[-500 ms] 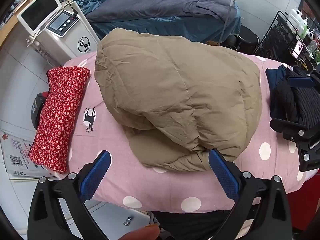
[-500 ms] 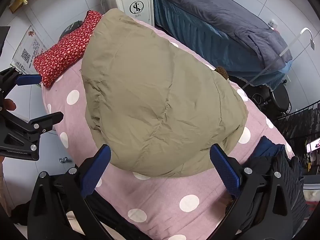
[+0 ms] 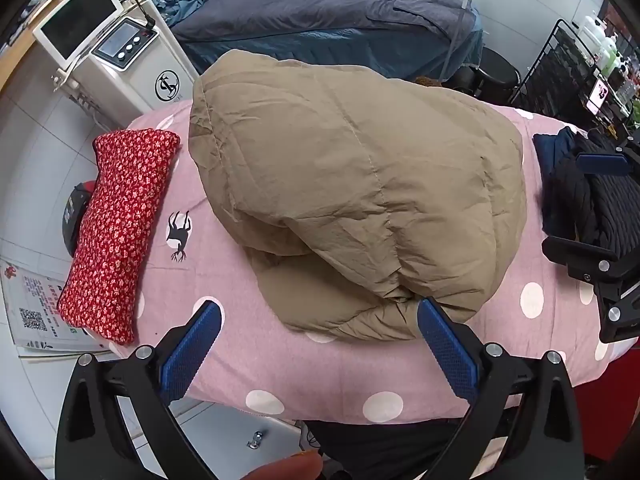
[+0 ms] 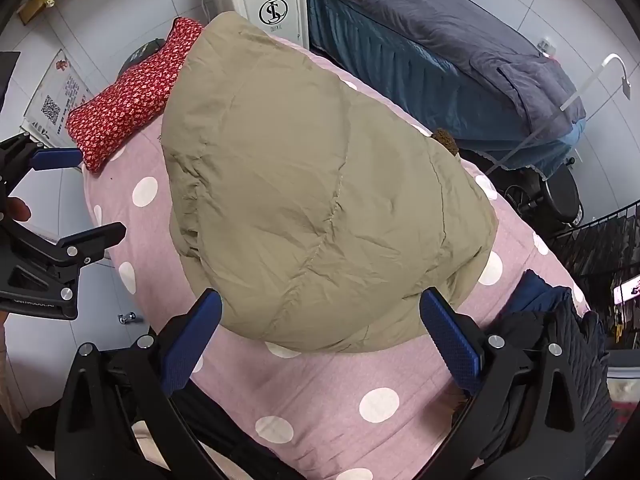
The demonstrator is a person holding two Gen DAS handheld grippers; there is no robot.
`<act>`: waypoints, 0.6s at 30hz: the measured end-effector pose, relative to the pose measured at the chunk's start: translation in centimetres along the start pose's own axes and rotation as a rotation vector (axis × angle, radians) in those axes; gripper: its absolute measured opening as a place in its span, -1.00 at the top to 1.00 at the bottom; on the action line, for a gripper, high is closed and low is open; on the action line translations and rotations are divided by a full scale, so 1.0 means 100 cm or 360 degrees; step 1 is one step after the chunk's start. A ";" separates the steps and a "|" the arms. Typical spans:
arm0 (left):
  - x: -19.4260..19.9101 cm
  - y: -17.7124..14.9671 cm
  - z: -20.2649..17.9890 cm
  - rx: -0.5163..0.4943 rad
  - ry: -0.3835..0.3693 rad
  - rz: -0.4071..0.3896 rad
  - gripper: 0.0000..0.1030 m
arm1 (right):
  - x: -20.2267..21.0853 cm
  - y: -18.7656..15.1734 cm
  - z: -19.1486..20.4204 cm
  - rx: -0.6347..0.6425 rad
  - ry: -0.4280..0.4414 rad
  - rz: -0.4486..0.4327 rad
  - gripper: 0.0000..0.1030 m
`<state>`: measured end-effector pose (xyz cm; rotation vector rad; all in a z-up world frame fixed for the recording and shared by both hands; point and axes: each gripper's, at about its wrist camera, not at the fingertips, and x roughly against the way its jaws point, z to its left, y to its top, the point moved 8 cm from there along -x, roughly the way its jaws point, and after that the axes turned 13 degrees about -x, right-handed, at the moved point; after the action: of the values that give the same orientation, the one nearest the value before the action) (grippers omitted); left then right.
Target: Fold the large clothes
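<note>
A puffy khaki quilted jacket (image 3: 360, 184) lies folded in a thick bundle on the pink polka-dot bed cover (image 3: 320, 368); in the right wrist view the jacket (image 4: 312, 192) fills the middle. My left gripper (image 3: 320, 320) hovers open above the cover's near edge, its blue pads (image 3: 192, 348) just short of the jacket's near hem. My right gripper (image 4: 320, 312) is open too, over the jacket's near right corner, nothing between its pads. Each gripper shows at the edge of the other's view, the right gripper (image 3: 600, 216) and the left gripper (image 4: 68, 196).
A red flowered pillow (image 3: 116, 228) lies at the cover's left end. Dark folded clothes (image 3: 588, 192) sit at the right end. Behind stand a white machine with a screen (image 3: 120, 52), a bed with a grey-blue blanket (image 3: 320, 12), a black stool (image 3: 496, 72) and a wire rack (image 3: 568, 72).
</note>
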<state>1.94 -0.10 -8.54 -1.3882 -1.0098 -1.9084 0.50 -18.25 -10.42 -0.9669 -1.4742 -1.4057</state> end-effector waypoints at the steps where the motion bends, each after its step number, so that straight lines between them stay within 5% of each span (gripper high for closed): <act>1: 0.000 0.000 0.001 -0.0003 -0.0001 0.0000 -0.88 | 0.000 0.000 0.000 0.0000 0.0000 -0.0001 -0.90; 18: -0.002 -0.003 0.003 -0.0014 -0.0033 0.0032 -0.88 | -0.004 -0.001 0.000 0.0004 0.0007 0.0010 -0.90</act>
<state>1.91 0.31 -8.74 -1.4206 -0.9953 -1.8897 0.51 -18.22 -10.84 -0.9656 -1.4681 -1.4007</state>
